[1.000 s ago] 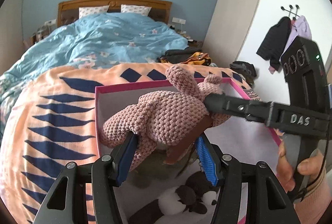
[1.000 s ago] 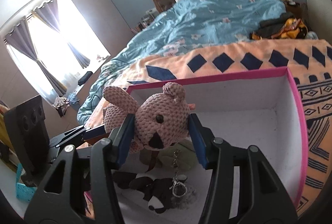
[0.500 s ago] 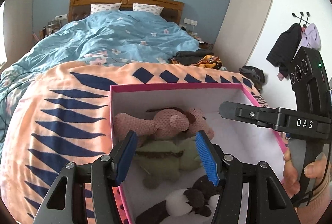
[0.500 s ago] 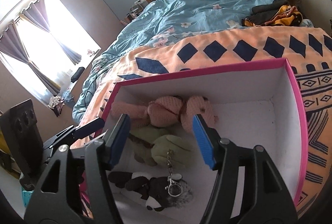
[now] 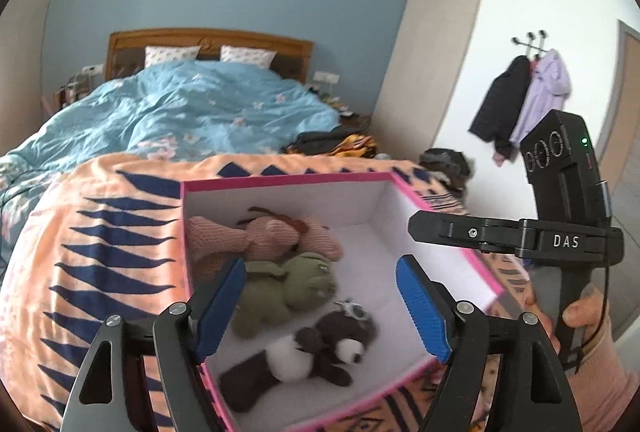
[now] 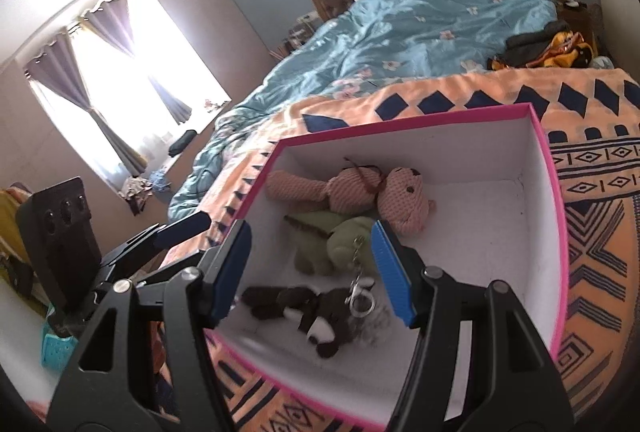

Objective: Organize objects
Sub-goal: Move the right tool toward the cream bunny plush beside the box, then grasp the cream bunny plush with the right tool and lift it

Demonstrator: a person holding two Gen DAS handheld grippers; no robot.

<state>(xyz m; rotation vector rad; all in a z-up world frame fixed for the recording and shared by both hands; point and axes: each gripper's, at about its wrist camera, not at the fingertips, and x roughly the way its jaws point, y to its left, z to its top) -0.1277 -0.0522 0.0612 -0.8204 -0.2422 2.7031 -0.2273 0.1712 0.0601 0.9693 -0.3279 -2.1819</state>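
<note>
Pink-rimmed white cardboard box [image 5: 288, 181] on bed: knitted pink rabbit [image 5: 272, 238] now lying at 12 o'clock inside, dropped from my claws; left claw [image 5: 320, 306] opening, empty; right claw [image 6: 310, 268] parted, empty.

Bed [image 5: 120, 232], orange patterned blanket [image 6: 600, 224], pink-rimmed box [image 5: 288, 181], blue duvet [image 5: 192, 112]

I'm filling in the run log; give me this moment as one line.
pink plush: in box | left gripper: opening, empty | right gripper: open, empty
</note>
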